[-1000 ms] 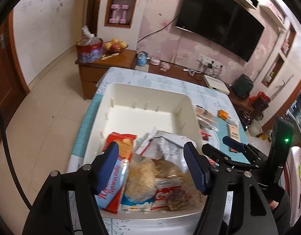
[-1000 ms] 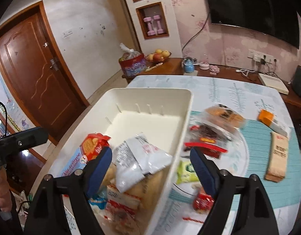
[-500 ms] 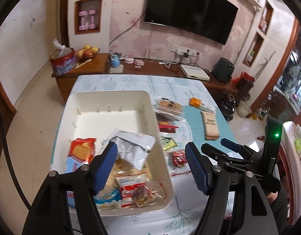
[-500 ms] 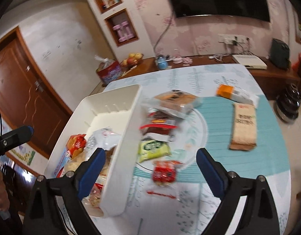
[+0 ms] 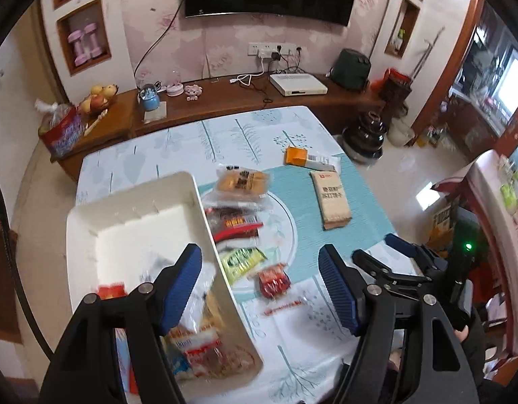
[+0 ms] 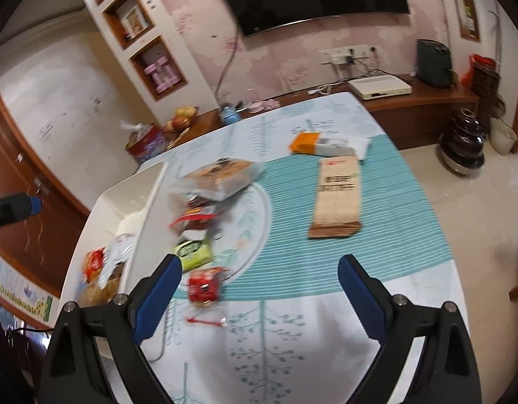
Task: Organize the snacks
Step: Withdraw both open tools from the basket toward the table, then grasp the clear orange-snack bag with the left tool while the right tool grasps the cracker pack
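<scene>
With several packets already heaped at the near end of the white bin (image 5: 137, 222), both left gripper (image 5: 259, 286) and right gripper (image 6: 259, 289) spread wide and empty, aimed toward loose snacks (image 6: 198, 225) lying at ten o'clock, just beside the bin wall, awaiting pickup.

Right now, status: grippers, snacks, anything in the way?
Left gripper and right gripper open, empty. White bin part-filled; red packet nearest, more snacks loose on table. Nothing blocking.
</scene>
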{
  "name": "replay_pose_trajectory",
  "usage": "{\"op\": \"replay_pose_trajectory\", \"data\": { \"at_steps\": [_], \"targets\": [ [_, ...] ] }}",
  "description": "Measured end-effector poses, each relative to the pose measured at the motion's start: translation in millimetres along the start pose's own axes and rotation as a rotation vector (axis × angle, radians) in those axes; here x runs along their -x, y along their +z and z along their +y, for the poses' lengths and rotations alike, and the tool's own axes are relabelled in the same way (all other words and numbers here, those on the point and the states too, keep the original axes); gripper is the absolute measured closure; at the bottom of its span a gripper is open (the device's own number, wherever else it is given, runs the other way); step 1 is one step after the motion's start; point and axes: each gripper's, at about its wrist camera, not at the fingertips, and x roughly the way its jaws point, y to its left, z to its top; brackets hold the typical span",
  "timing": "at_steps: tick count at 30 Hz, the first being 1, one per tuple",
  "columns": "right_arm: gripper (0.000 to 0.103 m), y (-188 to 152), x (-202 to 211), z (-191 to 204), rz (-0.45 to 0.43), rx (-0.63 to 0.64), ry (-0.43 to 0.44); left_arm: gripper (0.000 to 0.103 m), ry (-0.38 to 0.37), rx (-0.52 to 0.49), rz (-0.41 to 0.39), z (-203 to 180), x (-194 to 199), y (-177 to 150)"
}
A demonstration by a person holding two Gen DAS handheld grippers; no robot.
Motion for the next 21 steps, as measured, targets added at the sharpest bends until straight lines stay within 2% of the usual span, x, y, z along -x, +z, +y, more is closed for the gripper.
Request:
{"op": "replay_pose_trajectory", "data": {
  "at_steps": [4,12,16,21],
  "targets": [
    [0.008,7,-8,-16,-0.015,-0.028,-0.049,0.032,0.032,-0.042,0.052,-9,-26,30],
    [0.008,17,-33,-28,-0.095,0.018,-0.176,0.032,0.010,-0.061,0.172,-12,-95,76],
    [0.008,20,-49,-30,-0.143,0.038,-0.199,0.032,0.054,-0.088,0.233,-11,-135,90],
    [0.008,22,-68,-33,-0.144,0.046,-0.209,0.032,0.077,-0.088,0.299,-7,-177,100]
  ]
}}
